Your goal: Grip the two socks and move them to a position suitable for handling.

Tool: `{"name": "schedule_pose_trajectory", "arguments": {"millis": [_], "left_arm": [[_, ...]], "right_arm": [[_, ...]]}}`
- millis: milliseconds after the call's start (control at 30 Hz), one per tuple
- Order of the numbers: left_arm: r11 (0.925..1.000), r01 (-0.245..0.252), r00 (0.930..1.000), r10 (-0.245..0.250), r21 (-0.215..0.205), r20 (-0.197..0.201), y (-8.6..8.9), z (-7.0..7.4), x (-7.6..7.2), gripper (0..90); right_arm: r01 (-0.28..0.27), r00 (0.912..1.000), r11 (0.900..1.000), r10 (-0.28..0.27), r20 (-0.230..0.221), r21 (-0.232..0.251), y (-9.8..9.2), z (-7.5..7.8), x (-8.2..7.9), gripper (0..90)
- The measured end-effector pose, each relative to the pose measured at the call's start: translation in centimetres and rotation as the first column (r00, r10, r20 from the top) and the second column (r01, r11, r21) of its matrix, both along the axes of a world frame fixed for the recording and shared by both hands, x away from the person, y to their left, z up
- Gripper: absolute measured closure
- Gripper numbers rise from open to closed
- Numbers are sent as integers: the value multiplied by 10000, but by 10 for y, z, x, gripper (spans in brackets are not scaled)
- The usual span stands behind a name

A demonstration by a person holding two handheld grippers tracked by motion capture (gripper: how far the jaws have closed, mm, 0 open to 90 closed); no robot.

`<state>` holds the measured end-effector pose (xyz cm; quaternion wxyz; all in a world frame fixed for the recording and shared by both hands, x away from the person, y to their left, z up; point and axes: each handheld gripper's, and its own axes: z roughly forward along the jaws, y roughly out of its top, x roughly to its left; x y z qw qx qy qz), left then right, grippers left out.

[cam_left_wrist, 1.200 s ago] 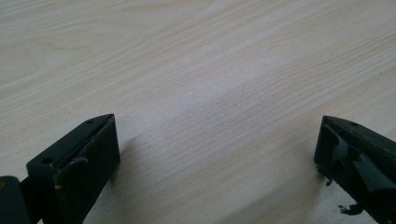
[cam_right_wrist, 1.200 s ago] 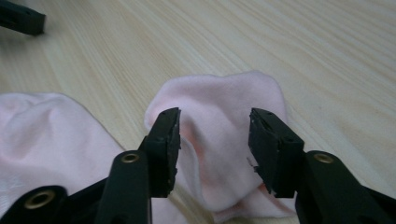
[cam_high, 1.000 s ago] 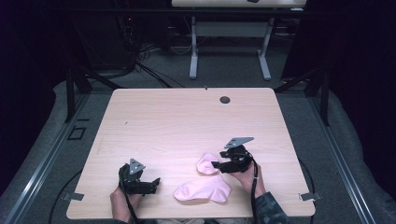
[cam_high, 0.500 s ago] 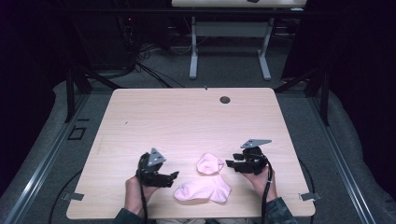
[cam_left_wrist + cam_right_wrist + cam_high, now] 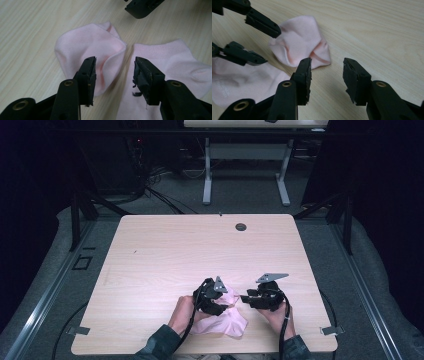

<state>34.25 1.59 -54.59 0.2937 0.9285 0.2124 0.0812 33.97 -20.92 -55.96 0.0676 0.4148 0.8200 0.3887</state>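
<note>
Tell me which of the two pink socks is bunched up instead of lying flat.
The smaller pink sock, folded over on itself, under the left gripper. The other sock lies spread flat beside it, nearer the person.

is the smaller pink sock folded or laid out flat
Folded: the smaller sock is doubled over with a raised crease, its layered edges showing, beside the flat sock.

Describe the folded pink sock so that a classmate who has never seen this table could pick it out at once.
On the wooden table, look at the near edge, between the left gripper and right gripper. Two pink socks lie there. The folded sock is the smaller, bunched one; the flat sock beside it lies spread out.
</note>
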Motion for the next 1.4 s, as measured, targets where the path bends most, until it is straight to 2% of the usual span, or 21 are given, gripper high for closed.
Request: {"name": "schedule_pose_trajectory", "arguments": {"millis": [33,100,200,300,433,600,667,800,833,900,967,1000,1167,1233,1267,1333,1400], "left_arm": [[9999,136,9997,-134,73,-186,-1,-2,2,540],[9994,152,9997,-145,326,-216,-4,-5,4,565],[9986,202,9992,-185,480,-356,-6,-9,6,639],[9990,147,9992,-132,411,-374,-5,-10,8,727],[9998,132,9984,-122,172,-558,-4,-14,9,869],[9997,-226,9994,224,-64,-278,-1,-14,10,895],[9979,-356,9992,346,-544,-186,2,-11,10,896],[9859,-902,9959,883,-1411,-192,13,1,13,896],[9800,-1083,9941,1054,-1672,-265,16,4,15,896],[9741,-1257,9920,1209,-1878,-368,20,7,18,895],[9652,-1516,9881,1426,-2129,-573,24,10,22,895],[9603,-1647,9860,1545,-2253,-622,26,10,23,895],[9465,-1968,9801,1828,-2558,-775,31,14,27,895],[9423,-2061,9783,1925,-2639,-765,33,15,28,895],[9371,-2135,9767,1987,-2763,-808,35,16,29,895],[9353,-2171,9759,2013,-2794,-844,38,17,30,895],[9249,-2359,9716,2189,-2982,-895,43,18,31,895]], "right_arm": [[39,10000,10000,-39,6,68,0,-1,0,581],[-58,10000,10000,58,1,-3,0,-1,0,584],[-195,9998,9998,195,5,50,3,0,0,595],[-349,9994,9993,349,10,-97,7,-1,1,602],[-463,9989,9988,464,48,-181,11,0,2,617],[-560,9984,9981,562,78,-242,14,0,2,628],[-601,9981,9979,604,101,-251,15,0,2,630],[-704,9974,9971,708,140,-285,18,0,2,632],[-755,9970,9967,760,131,-306,18,0,3,633],[-946,9953,9946,953,151,-432,23,0,3,633],[-1224,9920,9912,1237,240,-501,28,-1,4,631],[-1358,9899,9883,1382,309,-695,32,-1,5,627],[-1957,9796,9726,1997,205,-1252,48,-7,12,643],[-1913,9808,9703,1949,102,-1484,51,-10,14,690],[-1970,9794,9691,2015,157,-1485,52,-10,14,720],[-1899,9805,9694,1954,211,-1555,51,-11,15,778],[-1836,9815,9726,1895,286,-1426,50,-12,15,828]]}}
